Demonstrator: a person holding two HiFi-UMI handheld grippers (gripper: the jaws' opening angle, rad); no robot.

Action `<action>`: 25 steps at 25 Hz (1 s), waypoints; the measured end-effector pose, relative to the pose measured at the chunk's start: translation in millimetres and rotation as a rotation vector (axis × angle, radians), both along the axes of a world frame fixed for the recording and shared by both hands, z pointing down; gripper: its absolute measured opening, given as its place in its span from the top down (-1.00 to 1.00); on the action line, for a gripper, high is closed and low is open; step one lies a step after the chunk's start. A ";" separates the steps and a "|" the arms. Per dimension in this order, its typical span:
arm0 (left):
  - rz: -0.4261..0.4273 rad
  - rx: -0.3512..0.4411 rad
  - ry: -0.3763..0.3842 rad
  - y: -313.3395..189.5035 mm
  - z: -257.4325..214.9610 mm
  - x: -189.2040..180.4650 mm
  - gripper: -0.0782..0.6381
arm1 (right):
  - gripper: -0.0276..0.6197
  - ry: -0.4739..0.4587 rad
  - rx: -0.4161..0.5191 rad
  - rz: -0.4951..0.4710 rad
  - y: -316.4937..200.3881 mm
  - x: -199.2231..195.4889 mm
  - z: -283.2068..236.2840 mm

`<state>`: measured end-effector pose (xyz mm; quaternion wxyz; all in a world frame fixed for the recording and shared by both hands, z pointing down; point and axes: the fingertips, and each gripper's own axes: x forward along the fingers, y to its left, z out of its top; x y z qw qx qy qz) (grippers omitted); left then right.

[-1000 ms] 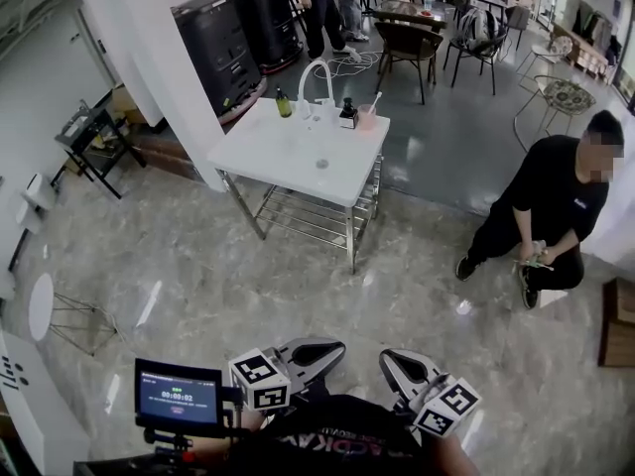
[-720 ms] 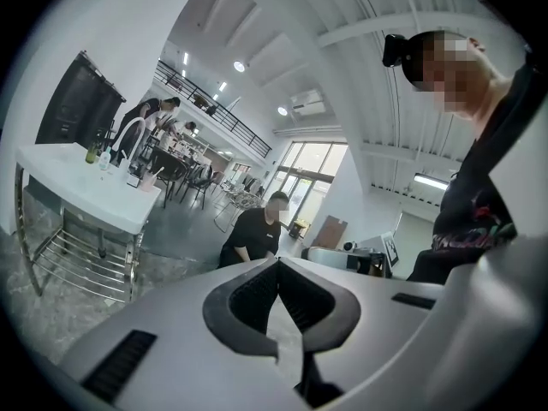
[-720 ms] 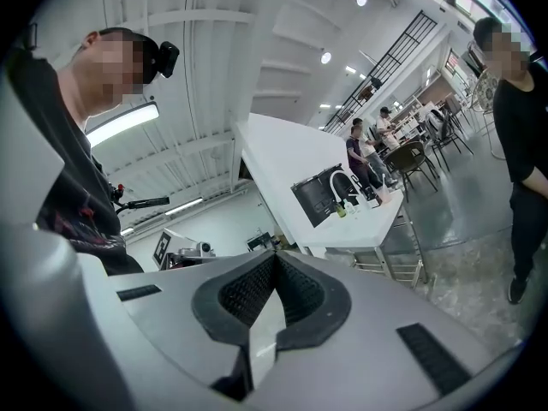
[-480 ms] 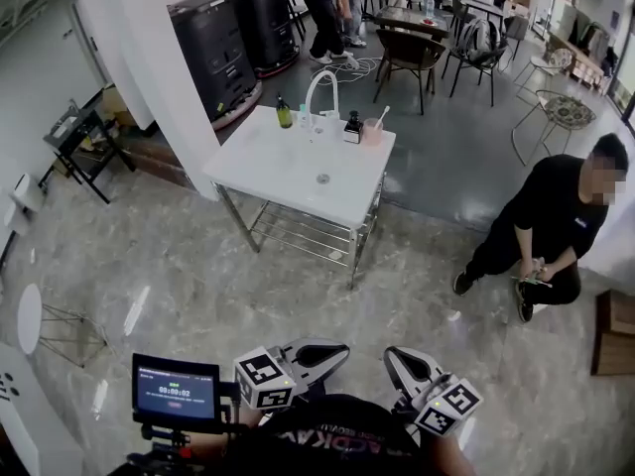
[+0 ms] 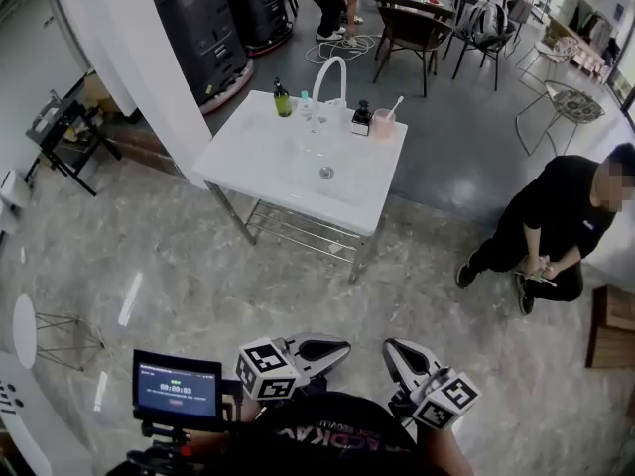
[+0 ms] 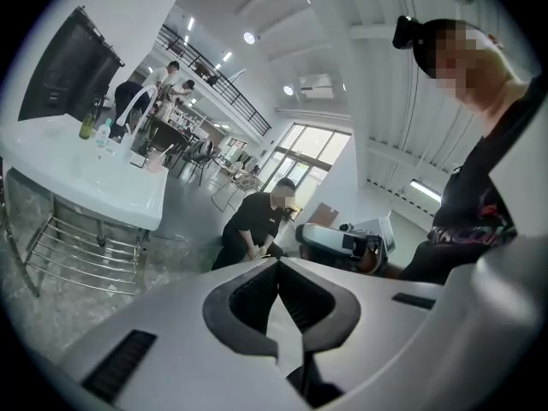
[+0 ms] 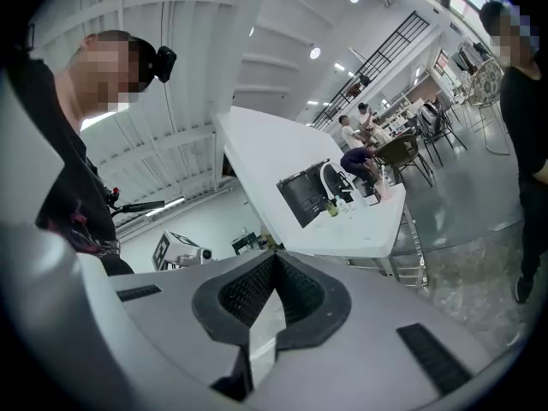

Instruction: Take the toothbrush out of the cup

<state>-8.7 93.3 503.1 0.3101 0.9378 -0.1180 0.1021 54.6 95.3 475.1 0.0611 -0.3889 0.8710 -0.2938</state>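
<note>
Left gripper (image 5: pixel 340 347) and right gripper (image 5: pixel 391 346) (both clenched, empty) hang well apart from the cup (image 5: pixel 382 124) on the sink table (image 5: pixel 260 153).

The toothbrush (image 5: pixel 395 105) stands in the cup (image 5: pixel 383 124) at the table's (image 5: pixel 260 155) far edge.

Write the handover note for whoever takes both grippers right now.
Left gripper: shut, nothing in it, held low in front of the body.
Right gripper: shut, nothing in it, beside the left.
Things: the toothbrush stands in the pink cup at the far right corner of the white sink table, next to a black bottle. The table is across open floor, well out of reach.
Done: nothing yet; the toothbrush is in the cup.
Left: walk up to the table, open one gripper, grip the toothbrush and lift it out. Steadying the cup with the other gripper may help.
</note>
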 end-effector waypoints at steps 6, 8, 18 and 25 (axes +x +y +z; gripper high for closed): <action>0.049 -0.041 -0.014 -36.8 9.4 -19.7 0.76 | 0.89 0.006 -0.015 0.029 -39.9 -21.3 4.4; 0.063 -0.050 -0.011 -50.3 5.4 -30.2 0.76 | 0.89 0.009 -0.021 0.036 -53.5 -32.7 1.4; 0.091 -0.037 0.022 -98.3 -13.4 -69.3 0.76 | 0.89 0.045 -0.013 0.072 -97.2 -72.9 -11.2; 0.051 0.007 0.037 -111.7 -8.5 -78.3 0.76 | 0.89 0.052 0.019 0.055 -116.7 -72.7 -0.6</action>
